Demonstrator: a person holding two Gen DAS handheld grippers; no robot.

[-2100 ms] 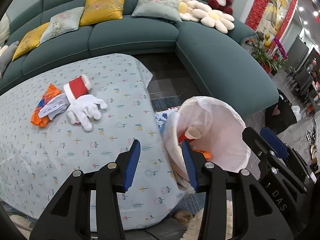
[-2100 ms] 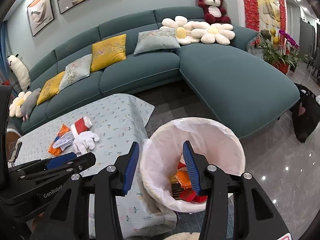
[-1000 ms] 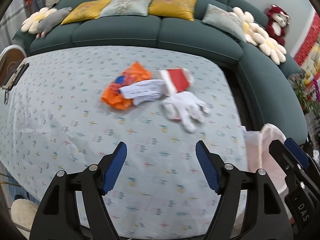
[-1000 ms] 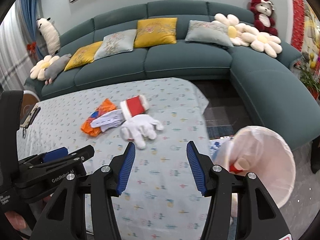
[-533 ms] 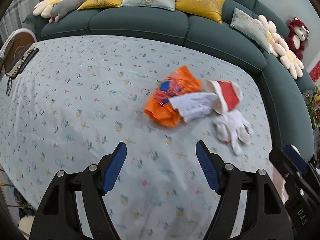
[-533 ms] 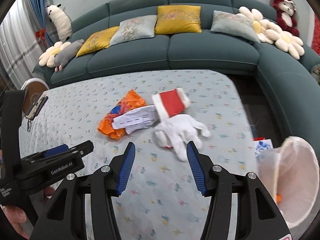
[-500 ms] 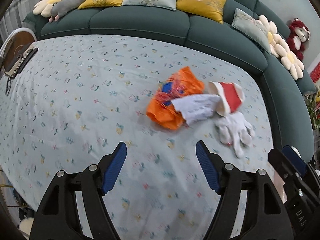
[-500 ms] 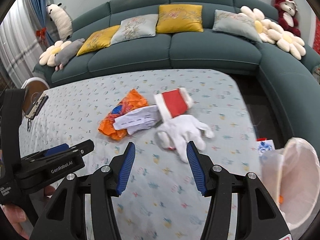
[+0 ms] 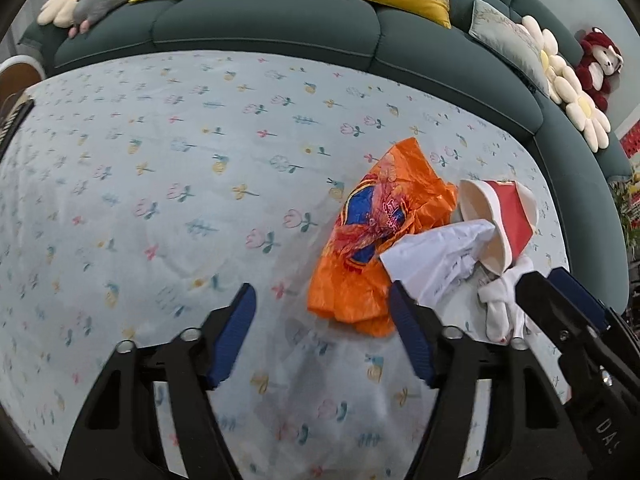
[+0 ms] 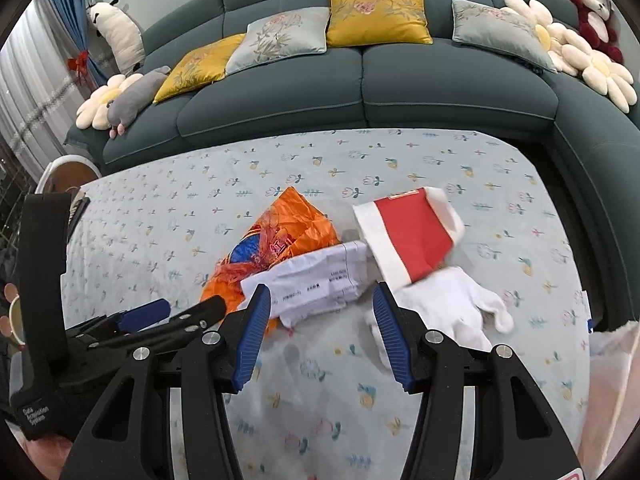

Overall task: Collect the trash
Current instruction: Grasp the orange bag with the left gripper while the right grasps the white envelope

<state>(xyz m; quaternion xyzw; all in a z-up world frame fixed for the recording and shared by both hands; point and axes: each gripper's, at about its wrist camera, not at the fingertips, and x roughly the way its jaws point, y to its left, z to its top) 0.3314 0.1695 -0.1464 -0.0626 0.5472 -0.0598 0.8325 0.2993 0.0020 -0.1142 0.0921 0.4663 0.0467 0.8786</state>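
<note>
A small pile of trash lies on the flowered tablecloth (image 9: 160,200): an orange wrapper (image 9: 372,240) (image 10: 280,240), a crumpled white paper (image 9: 432,260) (image 10: 316,280), a red and white paper cup (image 9: 508,216) (image 10: 408,236) on its side, and a white glove (image 9: 500,304) (image 10: 448,308). My left gripper (image 9: 320,320) hovers just short of the wrapper's near edge. Its jaws are closing and the pads touch nothing. My right gripper (image 10: 320,312) is open, with the white paper just beyond its tips.
A teal corner sofa (image 10: 400,92) with yellow and grey cushions and plush toys wraps the table's far and right sides. The white-lined trash bag (image 10: 612,380) shows at the right edge. Dark objects (image 9: 12,120) lie at the table's left end.
Both grippers have come down and forward to the trash pile, which now looks larger and nearer. The left jaws stand narrower than before. The trash bag has slid almost out of the right wrist view.
</note>
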